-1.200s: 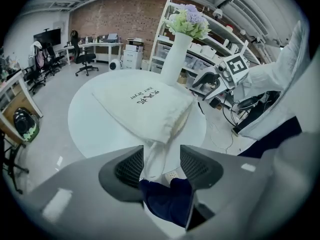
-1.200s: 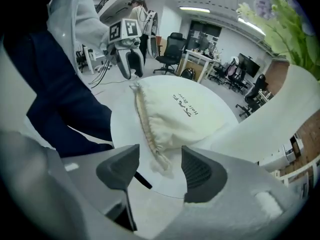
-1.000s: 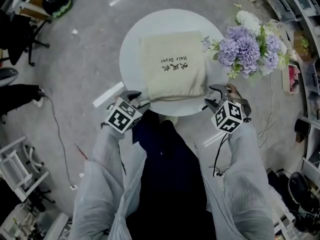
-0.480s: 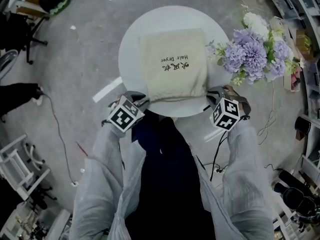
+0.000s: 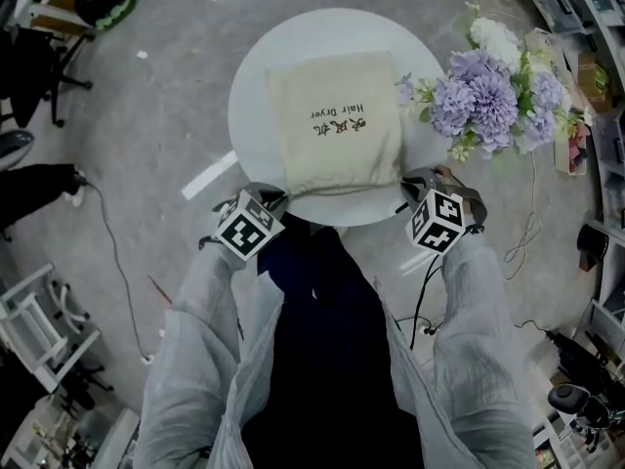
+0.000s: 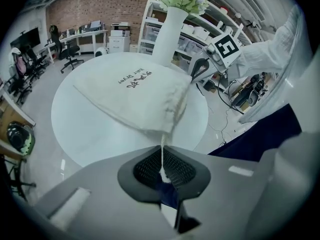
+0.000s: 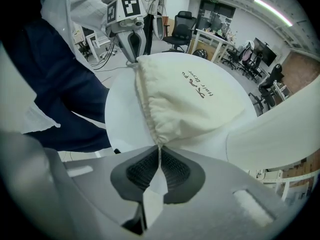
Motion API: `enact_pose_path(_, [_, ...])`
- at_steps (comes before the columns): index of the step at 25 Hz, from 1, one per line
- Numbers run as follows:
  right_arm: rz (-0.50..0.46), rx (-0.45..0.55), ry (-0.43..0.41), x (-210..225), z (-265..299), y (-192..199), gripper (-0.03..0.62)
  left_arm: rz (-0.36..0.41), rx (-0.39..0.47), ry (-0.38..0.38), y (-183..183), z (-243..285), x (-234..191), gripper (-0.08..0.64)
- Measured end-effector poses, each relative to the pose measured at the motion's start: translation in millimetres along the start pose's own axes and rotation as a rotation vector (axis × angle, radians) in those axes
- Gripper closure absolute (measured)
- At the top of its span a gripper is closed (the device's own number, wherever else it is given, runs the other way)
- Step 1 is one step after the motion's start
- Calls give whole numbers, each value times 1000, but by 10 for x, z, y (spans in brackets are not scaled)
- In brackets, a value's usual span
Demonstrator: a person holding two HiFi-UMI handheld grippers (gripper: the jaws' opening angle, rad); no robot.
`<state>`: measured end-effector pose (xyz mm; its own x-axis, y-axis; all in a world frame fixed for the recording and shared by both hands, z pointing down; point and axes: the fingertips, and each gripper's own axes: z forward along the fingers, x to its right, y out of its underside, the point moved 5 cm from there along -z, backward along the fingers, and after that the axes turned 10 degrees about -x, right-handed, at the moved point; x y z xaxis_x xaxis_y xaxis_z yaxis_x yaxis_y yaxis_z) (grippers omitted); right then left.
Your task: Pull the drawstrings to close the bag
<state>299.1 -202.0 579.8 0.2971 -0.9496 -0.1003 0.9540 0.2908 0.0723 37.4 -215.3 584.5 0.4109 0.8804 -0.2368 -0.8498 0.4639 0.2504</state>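
Note:
A cream cloth bag [image 5: 337, 125] with black print lies flat on the round white table [image 5: 249, 86], its gathered mouth toward me. My left gripper [image 5: 274, 197] is at the mouth's left corner. Its jaws are closing the last bit, and the pads pinch the thin white left drawstring [image 6: 162, 153]. My right gripper [image 5: 411, 183] is at the right corner, its jaws likewise closing, pads pressed on the right drawstring [image 7: 159, 153]. In the left gripper view the bag [image 6: 135, 91] runs away from my left gripper [image 6: 162, 168]. In the right gripper view the bag [image 7: 187, 101] sits just beyond my right gripper [image 7: 159, 168].
A white vase [image 6: 167, 31] of purple and white flowers [image 5: 488, 96] stands at the table's right edge, close to the right gripper. Cables [image 5: 527, 233] trail on the floor to the right. Office chairs [image 5: 39, 66] and shelving [image 5: 596, 27] ring the room.
Both grippers moved in to the bag's mouth corners and their jaws shut on the drawstrings. The head view shifted slightly; the bag stays flat in place.

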Motion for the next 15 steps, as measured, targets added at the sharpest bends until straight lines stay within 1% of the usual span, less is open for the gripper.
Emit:
enact_pose_path(2, [16,7,19,-13,0,5,577,-7,-16,-25,38,20,11,538])
enact_pose_path(4, [29,7,44,-26,2,14,577,-14,-26,-66,58,21,2,540])
enact_pose_path(9, [29,-19,135,-80,2,60,578,-43,-13,-116,87,-37,39,541])
enact_pose_path(12, [45,-26,172,-116,-5,68,578,-33,-17,-151,109,-66,69,543])
enact_pose_path(15, [65,-28,193,-155,-16,72,580,2,-43,-191,136,-67,97,543])
